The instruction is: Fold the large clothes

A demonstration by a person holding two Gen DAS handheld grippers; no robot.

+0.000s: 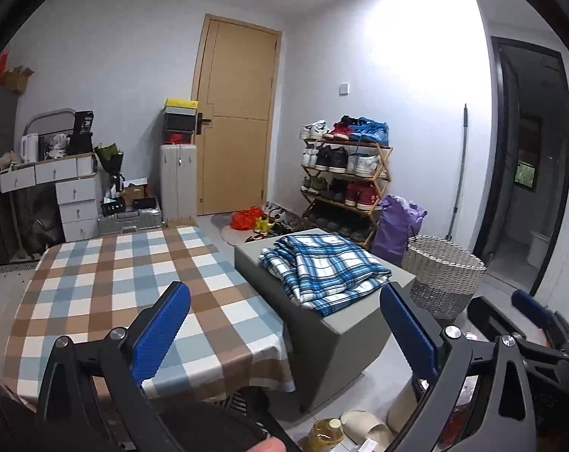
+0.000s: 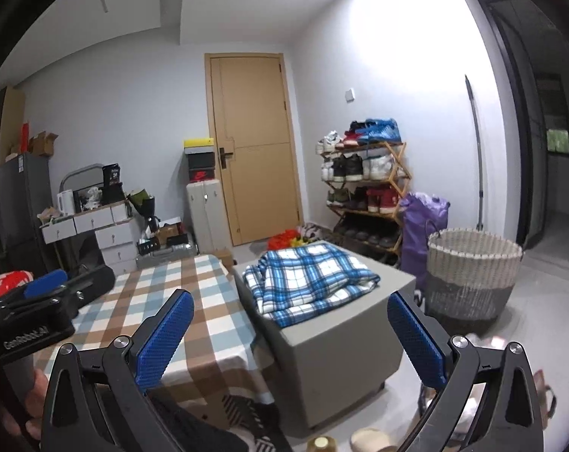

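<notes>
I find the checked table (image 1: 107, 263) bare of any garment. Beside it stands the grey ottoman (image 1: 333, 342), and on that lies the blue plaid cloth (image 1: 322, 263), gathered in rough layers, one edge hanging over the front. It could be a heap awaiting folding or one set aside after; I cannot settle which. The wicker basket (image 1: 442, 263) stands beyond. My left gripper (image 1: 284, 324) and right gripper (image 2: 290, 331) both gape, holding nothing, well short of the cloth.

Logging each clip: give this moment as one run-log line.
left hand-held gripper open, empty | right hand-held gripper open, empty | blue plaid garment on grey ottoman, untouched
</notes>
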